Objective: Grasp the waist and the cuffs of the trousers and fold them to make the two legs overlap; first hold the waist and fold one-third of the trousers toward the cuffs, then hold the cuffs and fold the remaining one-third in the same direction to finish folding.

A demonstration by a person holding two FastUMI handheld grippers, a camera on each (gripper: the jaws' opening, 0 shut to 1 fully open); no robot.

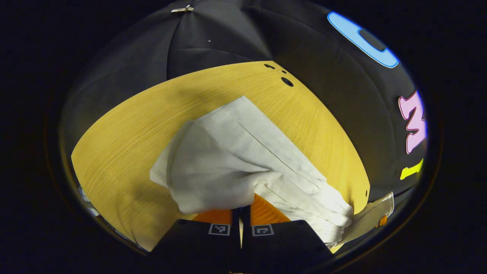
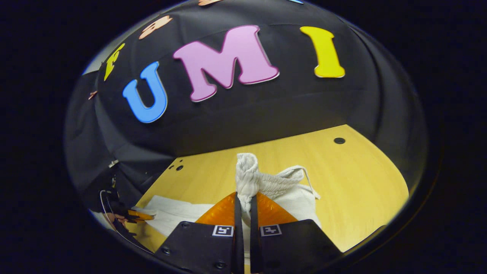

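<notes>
In the left gripper view, the left gripper (image 1: 241, 213) has its fingers drawn nearly together, pinching a fold of the white trousers (image 1: 236, 160). The cloth spreads from the fingers across the middle of the wooden table (image 1: 125, 137) toward its far edge. In the right gripper view, the right gripper (image 2: 243, 207) is clamped on the gathered elastic waist (image 2: 249, 179), bunched upright between its fingers; a drawstring loop lies just beyond. The other gripper shows near the table's left edge.
</notes>
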